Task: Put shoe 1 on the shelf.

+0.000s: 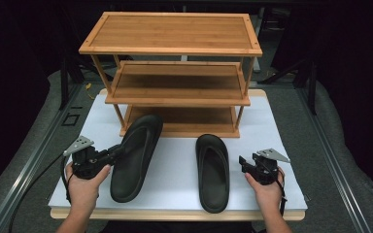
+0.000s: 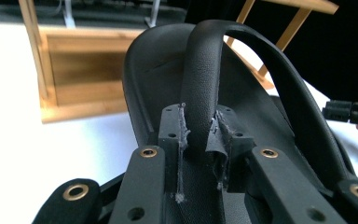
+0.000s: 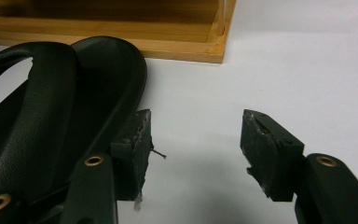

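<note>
high view is showing two black flip-flops: left gripper [image 1: 119, 151] is pinching the strap of the left flip-flop [image 1: 135, 156], right gripper [image 1: 243, 163] is gaping empty beside the right flip-flop [image 1: 212, 170], before one three-shelf bamboo rack [image 1: 175, 73].

No lettering, label, brand mark, number or sign legible anywhere: none on the two black rubber slippers, none on the three-tier bamboo shelf rack, none on the white table mat, none on the black gripper bodies.
</note>
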